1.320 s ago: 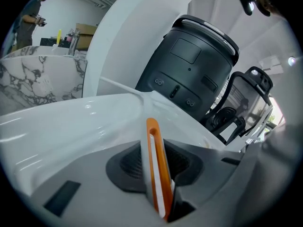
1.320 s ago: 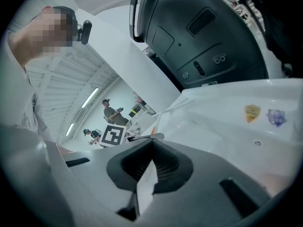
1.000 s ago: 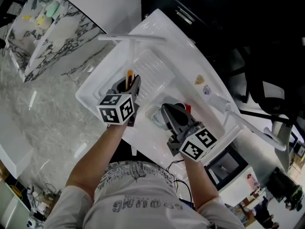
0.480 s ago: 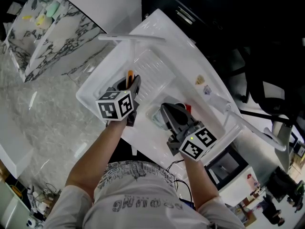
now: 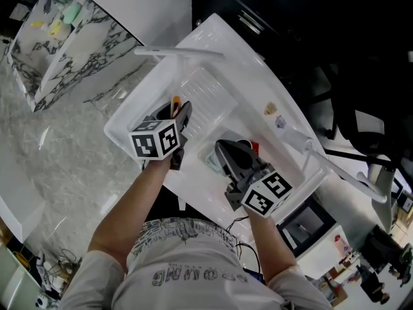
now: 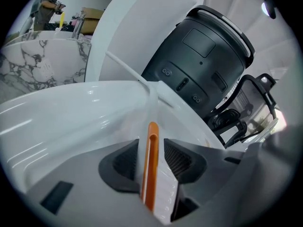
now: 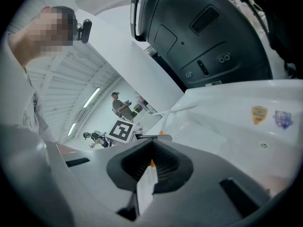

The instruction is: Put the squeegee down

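left tool [image 5: 179, 116] pinches the orange squeegee [image 6: 151, 160], long axis straight ahead over the white basin [image 5: 206, 92]; right tool [image 5: 226, 152] nips a white strip [image 7: 147, 186]

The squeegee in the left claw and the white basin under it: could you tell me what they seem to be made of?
Squeegee: likely smooth orange plastic, by its even colour and moulded groove; the pale strip beside it may be rubber, unclear. Basin: glossy white with moulded ribs and sharp highlights, plastic or glazed ceramic.
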`<state>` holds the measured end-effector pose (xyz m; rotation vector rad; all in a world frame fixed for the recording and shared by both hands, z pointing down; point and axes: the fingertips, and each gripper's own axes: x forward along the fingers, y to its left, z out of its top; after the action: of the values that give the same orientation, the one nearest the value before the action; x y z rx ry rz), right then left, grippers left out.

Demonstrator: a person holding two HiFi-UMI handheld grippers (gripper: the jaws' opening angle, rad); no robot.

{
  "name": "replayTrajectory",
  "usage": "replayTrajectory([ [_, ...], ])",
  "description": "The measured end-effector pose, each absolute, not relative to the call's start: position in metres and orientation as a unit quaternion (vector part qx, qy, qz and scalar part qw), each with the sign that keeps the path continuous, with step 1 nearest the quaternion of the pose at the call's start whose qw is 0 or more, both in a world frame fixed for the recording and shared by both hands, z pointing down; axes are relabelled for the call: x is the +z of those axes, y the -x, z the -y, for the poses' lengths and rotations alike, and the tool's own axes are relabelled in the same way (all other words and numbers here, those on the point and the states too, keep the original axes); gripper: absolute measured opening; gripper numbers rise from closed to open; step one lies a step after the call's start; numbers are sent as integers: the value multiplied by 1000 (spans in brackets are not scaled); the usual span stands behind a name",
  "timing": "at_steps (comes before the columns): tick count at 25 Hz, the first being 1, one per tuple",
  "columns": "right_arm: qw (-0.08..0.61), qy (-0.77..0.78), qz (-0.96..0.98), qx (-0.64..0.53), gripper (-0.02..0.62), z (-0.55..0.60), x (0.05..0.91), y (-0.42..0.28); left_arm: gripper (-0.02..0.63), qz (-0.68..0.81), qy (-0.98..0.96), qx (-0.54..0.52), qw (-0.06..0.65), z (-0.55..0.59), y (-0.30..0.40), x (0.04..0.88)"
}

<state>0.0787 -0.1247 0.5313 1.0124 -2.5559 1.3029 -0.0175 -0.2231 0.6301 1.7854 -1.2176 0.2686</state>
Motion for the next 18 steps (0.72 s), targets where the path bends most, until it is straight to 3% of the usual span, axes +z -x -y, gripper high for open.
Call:
replayTrajectory([
  [10, 53, -327, 842, 426, 8, 124, 530, -72, 233, 489, -725, 115, 471, 223, 20, 631],
  [18, 53, -328, 843, 424, 8, 126, 527, -67, 242, 501, -725, 111, 459, 226, 33, 624],
])
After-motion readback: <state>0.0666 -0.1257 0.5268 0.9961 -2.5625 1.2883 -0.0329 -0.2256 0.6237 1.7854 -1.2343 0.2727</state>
